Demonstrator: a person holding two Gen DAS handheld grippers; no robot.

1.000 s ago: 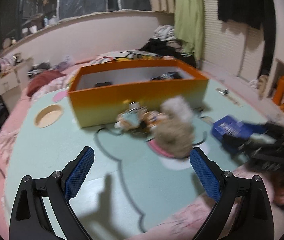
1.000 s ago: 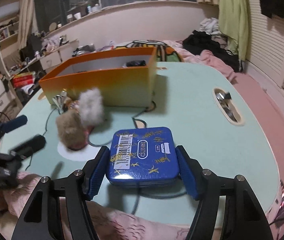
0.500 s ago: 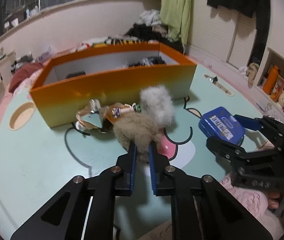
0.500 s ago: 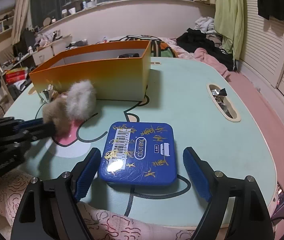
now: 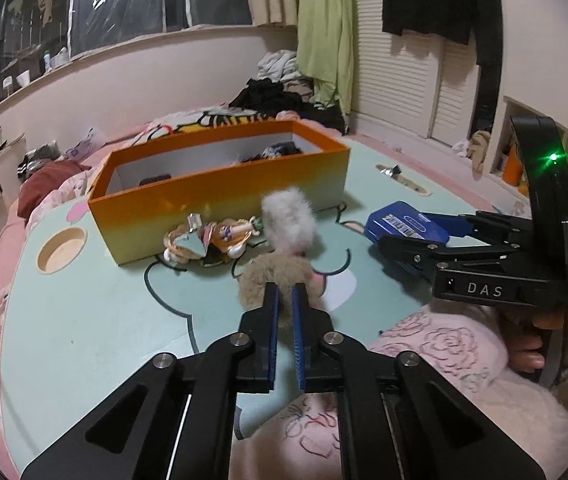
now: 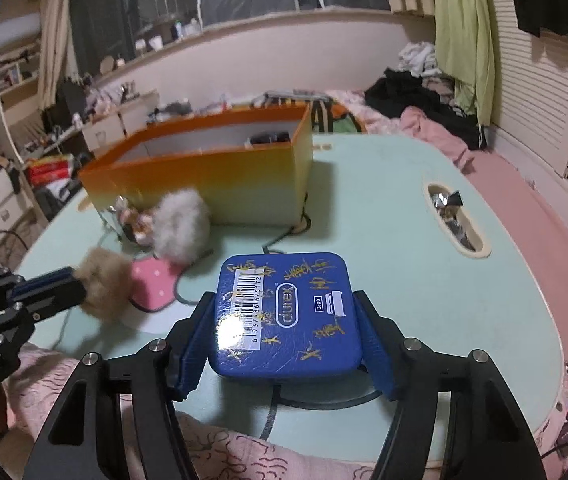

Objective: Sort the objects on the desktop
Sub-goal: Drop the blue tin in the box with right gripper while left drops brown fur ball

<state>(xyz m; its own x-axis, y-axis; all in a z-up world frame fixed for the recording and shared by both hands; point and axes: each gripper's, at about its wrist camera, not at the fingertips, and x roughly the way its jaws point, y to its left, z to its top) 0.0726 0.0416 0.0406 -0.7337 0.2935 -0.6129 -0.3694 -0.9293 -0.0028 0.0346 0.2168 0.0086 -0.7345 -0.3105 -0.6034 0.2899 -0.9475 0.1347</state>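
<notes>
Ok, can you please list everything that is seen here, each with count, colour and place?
box: 1, orange, far side of the table
doll: 1, mixed colours, lying against the box front
fur toy: 1, beige, white and pink, mid-table
tin: 1, blue, near edge
table: 1, mint green, under all
left tool: 1, black with blue pads, shut on the fur toy
right tool: 1, same colours, jaws just closed onto the tin
right hand: 1, holding the right tool
</notes>
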